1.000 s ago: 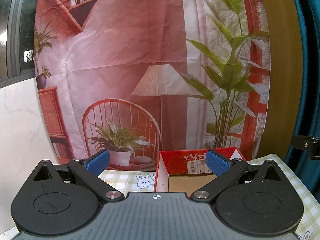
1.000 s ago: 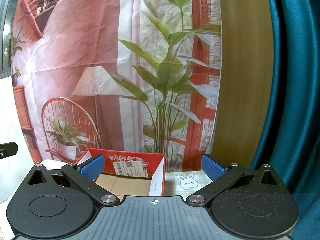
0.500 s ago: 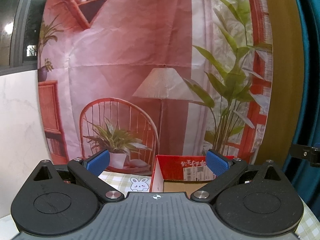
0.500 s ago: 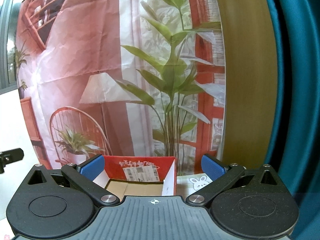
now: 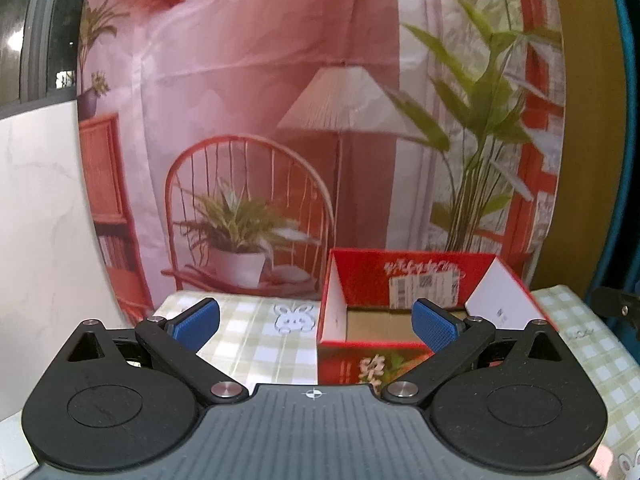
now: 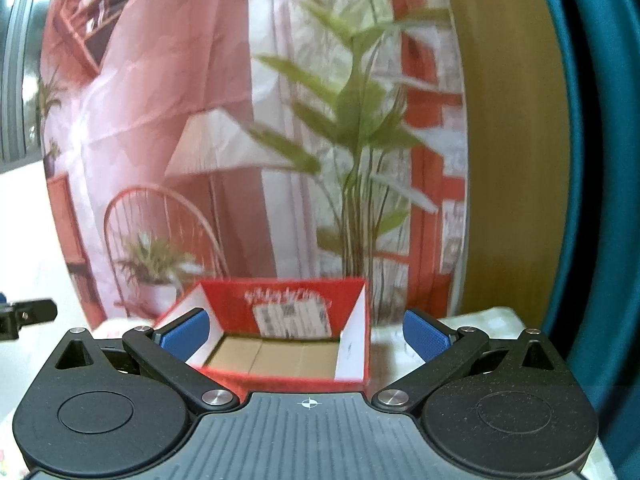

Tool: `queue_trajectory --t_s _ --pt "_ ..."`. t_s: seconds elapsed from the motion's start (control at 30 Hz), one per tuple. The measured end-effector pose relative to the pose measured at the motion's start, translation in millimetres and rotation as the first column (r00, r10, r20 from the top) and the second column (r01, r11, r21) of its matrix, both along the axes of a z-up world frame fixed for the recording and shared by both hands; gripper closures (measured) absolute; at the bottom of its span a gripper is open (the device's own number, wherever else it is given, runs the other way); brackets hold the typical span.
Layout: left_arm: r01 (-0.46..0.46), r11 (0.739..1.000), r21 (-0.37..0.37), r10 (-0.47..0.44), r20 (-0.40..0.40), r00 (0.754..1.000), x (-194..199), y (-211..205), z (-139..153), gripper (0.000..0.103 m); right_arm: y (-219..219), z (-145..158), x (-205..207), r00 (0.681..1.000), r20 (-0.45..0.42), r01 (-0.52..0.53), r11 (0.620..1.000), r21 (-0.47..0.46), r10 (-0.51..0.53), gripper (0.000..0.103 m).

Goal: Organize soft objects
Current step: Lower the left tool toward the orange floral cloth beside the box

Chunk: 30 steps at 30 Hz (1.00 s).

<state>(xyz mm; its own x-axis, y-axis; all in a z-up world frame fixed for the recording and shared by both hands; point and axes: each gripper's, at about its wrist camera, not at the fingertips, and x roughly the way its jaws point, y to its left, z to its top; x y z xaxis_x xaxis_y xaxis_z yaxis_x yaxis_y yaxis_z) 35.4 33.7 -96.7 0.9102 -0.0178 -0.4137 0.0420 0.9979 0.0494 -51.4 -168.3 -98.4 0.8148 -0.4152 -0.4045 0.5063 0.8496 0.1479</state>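
Note:
A red open cardboard box with a brown bottom stands on the green-checked tablecloth; it also shows in the right wrist view. The part of its inside that shows holds nothing. My left gripper is open and empty, above the cloth and just short of the box's left front corner. My right gripper is open and empty, in front of the box. No soft objects are in view.
A printed backdrop with a chair, lamp and plants hangs right behind the table. A white wall is at left, a teal curtain at right. The other gripper's tip shows at the left edge.
Both grippers have tilted downward and moved closer, so more of the box and tablecloth shows. Both stay open and empty.

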Motion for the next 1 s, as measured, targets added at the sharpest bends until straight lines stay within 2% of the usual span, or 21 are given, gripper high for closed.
queue_trajectory --t_s 0.1,0.27,0.47,0.6,0.77,0.87,0.97,1.0 --pt "-0.017 1.000 -0.005 0.017 -0.020 1.000 0.6 3.1 -12.3 0.000 5.1 -15.0 4.1 0.999 -0.038 -0.022 1.000 0.004 0.022 0.000" --pt "-0.021 1.000 -0.015 0.020 -0.062 0.998 3.8 7.6 -28.8 0.001 13.6 -32.5 4.7 0.997 -0.048 -0.061 0.997 0.038 0.063 0.000" --pt "-0.017 1.000 0.006 0.018 -0.084 0.996 0.2 11.8 -39.9 0.001 22.2 -45.1 5.3 0.996 -0.072 -0.059 0.998 0.019 0.061 0.000" --pt "-0.015 1.000 0.008 0.016 -0.105 0.994 -2.6 17.9 -46.6 0.002 19.4 -54.1 2.5 0.995 -0.083 -0.056 0.996 0.067 0.061 0.000" --pt "-0.003 1.000 -0.022 0.000 -0.162 0.987 -0.2 24.8 -56.8 0.009 16.9 -66.6 2.2 0.992 -0.104 -0.059 0.991 0.120 0.072 0.000" --pt "0.015 0.996 -0.084 -0.032 -0.205 0.978 4.6 28.6 -63.1 0.016 18.6 -72.3 2.7 0.990 -0.114 -0.071 0.988 0.135 0.087 0.000" --pt "0.053 0.988 -0.145 -0.087 -0.243 0.966 11.5 28.3 -69.5 0.029 18.8 -77.8 6.3 0.986 -0.126 -0.093 0.984 0.150 0.112 0.003" --pt "0.069 0.986 -0.154 -0.107 -0.258 0.960 14.7 27.0 -72.3 0.035 19.0 -79.8 7.9 0.984 -0.130 -0.103 0.982 0.158 0.124 0.010"
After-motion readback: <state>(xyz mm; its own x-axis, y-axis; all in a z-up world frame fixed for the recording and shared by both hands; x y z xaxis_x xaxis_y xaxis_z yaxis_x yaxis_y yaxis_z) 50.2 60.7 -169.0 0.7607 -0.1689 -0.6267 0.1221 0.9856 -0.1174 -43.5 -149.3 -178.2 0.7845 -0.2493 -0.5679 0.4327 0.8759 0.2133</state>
